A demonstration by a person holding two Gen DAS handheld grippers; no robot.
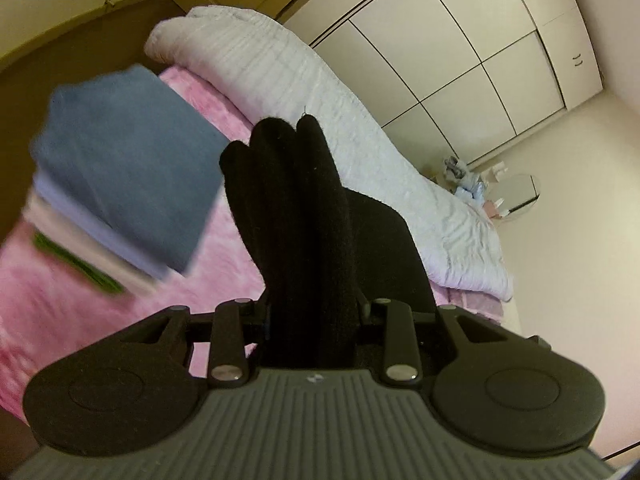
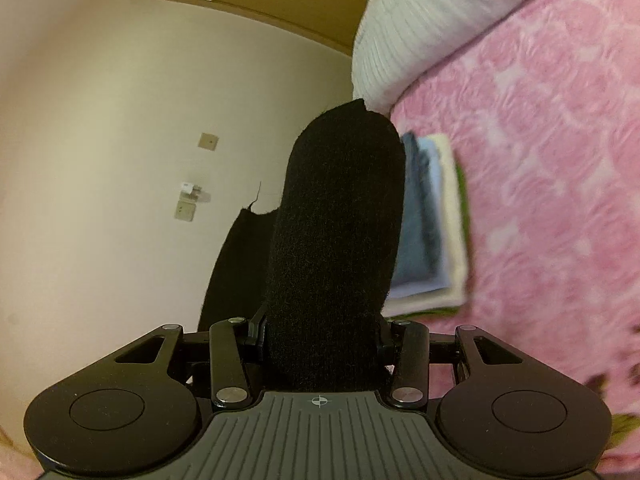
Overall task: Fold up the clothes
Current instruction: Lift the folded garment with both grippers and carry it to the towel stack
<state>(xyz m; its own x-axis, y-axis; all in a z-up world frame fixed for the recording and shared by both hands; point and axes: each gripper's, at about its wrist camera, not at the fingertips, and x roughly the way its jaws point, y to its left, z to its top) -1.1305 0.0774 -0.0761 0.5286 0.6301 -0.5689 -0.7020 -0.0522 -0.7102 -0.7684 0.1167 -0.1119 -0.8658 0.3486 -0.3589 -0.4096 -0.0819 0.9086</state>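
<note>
Each claw, left (image 1: 310, 320) and right (image 2: 322, 344), pinches the black knitted fabric garment (image 1: 296, 200), which runs lengthwise up the frame's centre, away from the claw.

A stack of folded clothes (image 1: 120, 176) lies on the pink patterned bedspread (image 1: 224, 248) of the bed. Behind it, a white ribbed duvet (image 1: 320, 112) is heaped along the bed's far side, with tall cream wardrobe doors (image 1: 460, 52) beyond. A black knitted garment (image 1: 296, 208) hangs before the stack, bunched in each gripper.
</note>
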